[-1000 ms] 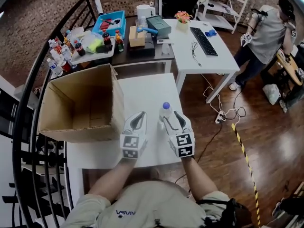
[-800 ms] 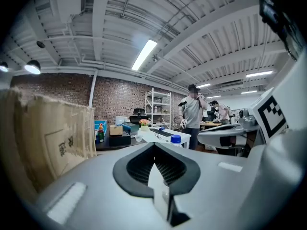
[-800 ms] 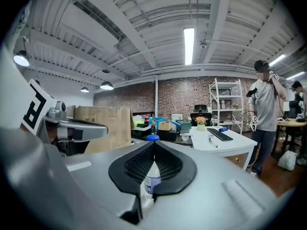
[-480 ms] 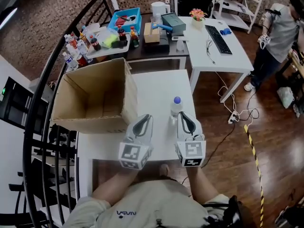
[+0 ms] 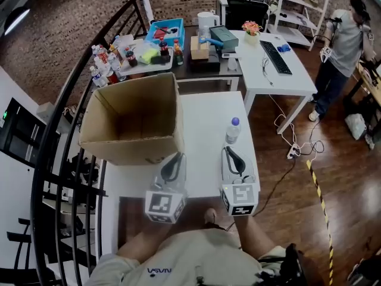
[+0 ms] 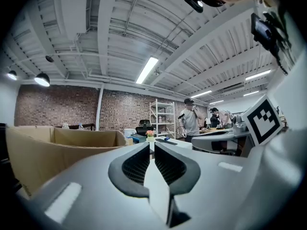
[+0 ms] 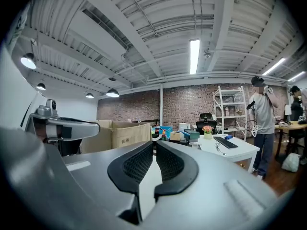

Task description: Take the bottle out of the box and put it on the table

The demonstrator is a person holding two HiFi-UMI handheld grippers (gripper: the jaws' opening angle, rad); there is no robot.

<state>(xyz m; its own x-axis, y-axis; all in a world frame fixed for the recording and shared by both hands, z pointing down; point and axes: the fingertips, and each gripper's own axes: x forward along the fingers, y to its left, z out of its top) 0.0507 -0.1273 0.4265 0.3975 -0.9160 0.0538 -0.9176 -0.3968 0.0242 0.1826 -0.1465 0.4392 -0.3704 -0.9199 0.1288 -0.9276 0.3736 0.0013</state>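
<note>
A clear bottle (image 5: 233, 130) with a blue cap stands upright on the white table (image 5: 205, 109), right of the open cardboard box (image 5: 134, 121). My right gripper (image 5: 226, 151) hovers just short of the bottle, apart from it. Its jaws have just closed and eased a hair apart, with nothing between them; they read as shut in the right gripper view (image 7: 154, 145). My left gripper (image 5: 180, 155) is level beside it, near the box's front corner, shut and empty (image 6: 152, 145). The box (image 6: 48, 147) (image 7: 122, 133) shows in both gripper views; the bottle shows in neither.
A black stair railing (image 5: 65, 136) curves along the left. Behind the box stands a dark table with drink bottles (image 5: 119, 55) and a blue tray (image 5: 165, 30). A second white desk has a keyboard (image 5: 277, 56). A person (image 5: 339, 46) stands far right. Cables (image 5: 292, 148) lie on the floor.
The right gripper was open around the bottle; it has let go, shut, and pulled back and up. The left gripper also drew back toward me. The bottle stays standing on the table.
</note>
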